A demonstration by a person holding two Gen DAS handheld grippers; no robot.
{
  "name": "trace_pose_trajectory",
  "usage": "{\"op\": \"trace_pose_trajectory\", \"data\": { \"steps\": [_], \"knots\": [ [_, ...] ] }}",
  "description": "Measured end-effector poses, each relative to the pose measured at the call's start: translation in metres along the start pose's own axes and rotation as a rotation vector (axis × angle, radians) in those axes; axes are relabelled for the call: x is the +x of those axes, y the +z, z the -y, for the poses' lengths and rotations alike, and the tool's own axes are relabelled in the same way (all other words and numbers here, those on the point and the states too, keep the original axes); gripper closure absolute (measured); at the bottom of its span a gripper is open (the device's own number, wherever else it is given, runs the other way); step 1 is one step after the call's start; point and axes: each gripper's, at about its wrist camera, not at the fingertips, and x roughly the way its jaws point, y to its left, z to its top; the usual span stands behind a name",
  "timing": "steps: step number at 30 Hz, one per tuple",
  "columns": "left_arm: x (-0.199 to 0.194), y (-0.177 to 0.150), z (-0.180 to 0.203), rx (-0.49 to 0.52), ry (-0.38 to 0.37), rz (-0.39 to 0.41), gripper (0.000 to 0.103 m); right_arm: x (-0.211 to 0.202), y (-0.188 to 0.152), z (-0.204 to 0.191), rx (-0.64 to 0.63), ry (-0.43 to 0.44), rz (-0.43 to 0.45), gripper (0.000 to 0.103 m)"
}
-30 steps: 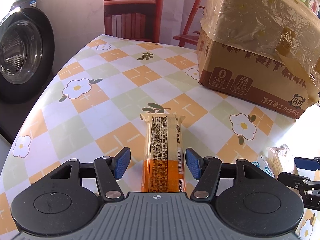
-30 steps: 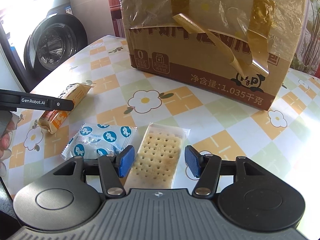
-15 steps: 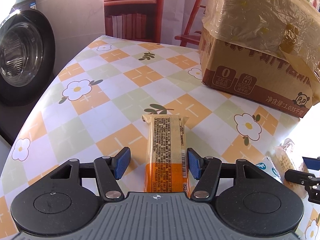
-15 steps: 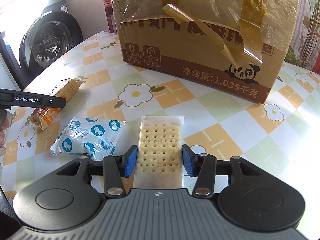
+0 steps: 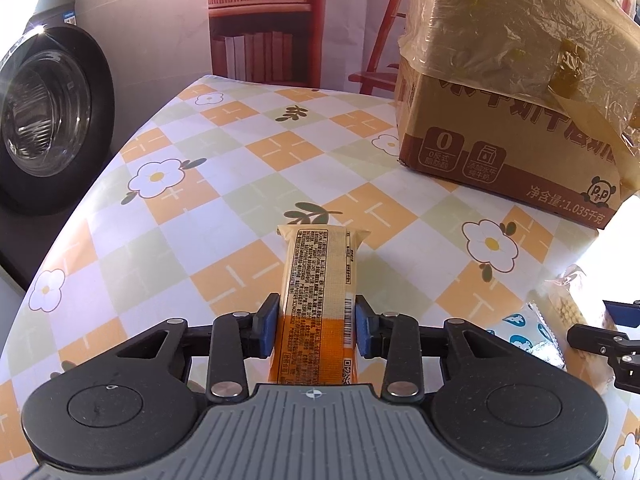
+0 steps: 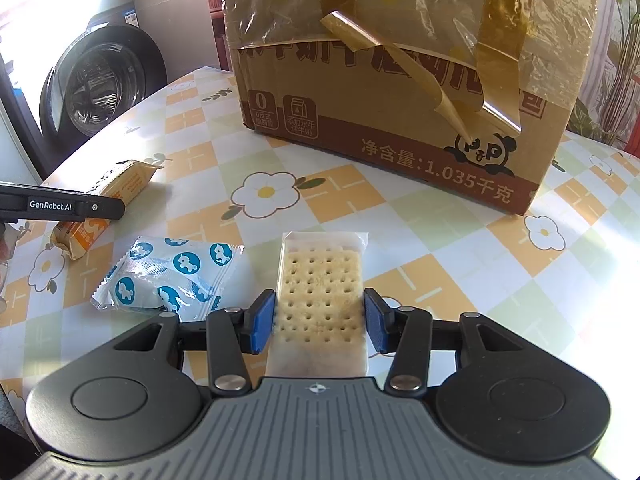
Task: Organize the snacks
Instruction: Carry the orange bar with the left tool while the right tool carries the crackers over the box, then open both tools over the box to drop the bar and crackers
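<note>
An orange-and-cream snack bar (image 5: 320,264) lies lengthwise on the flowered tablecloth (image 5: 240,184). My left gripper (image 5: 316,316) is closing on it, and the blue pads touch both long sides. A clear pack of crackers (image 6: 320,272) lies flat on the cloth with my right gripper (image 6: 320,312) shut on its sides. In the right wrist view the snack bar (image 6: 120,184) shows at far left under the left gripper's black body (image 6: 60,204). The left wrist view shows the cracker pack (image 5: 576,304) at its right edge.
A blue-and-white pouch (image 6: 172,276) lies loose between the two held snacks. A large taped cardboard box (image 6: 400,80) stands at the back of the table. A washing machine (image 5: 44,120) is off the table's left edge, and a red chair (image 5: 384,60) stands behind it.
The left gripper's jaws have come in from wide open onto the snack bar. The right gripper's jaws narrowed onto the cracker pack a moment earlier and have stayed there.
</note>
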Motion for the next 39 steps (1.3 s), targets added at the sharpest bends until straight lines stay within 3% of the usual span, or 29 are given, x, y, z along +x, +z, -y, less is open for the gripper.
{"op": "trace_pose_trajectory", "data": {
  "steps": [9, 18, 30, 39],
  "knots": [
    [-0.019, 0.004, -0.003, -0.036, -0.055, 0.039, 0.065, -0.009, 0.001, 0.005, 0.016, 0.028, 0.028, 0.055],
    [-0.064, 0.039, 0.001, -0.061, -0.100, 0.196, 0.065, -0.063, 0.040, 0.018, -0.008, 0.012, 0.245, 0.055],
    [-0.118, 0.101, 0.019, -0.030, -0.134, 0.410, 0.065, -0.119, 0.095, 0.003, -0.115, 0.065, 0.489, 0.055],
    [-0.120, 0.162, 0.069, 0.090, -0.209, 0.504, 0.065, -0.113, 0.160, 0.030, -0.173, -0.048, 0.565, 0.055]
  ]
}}
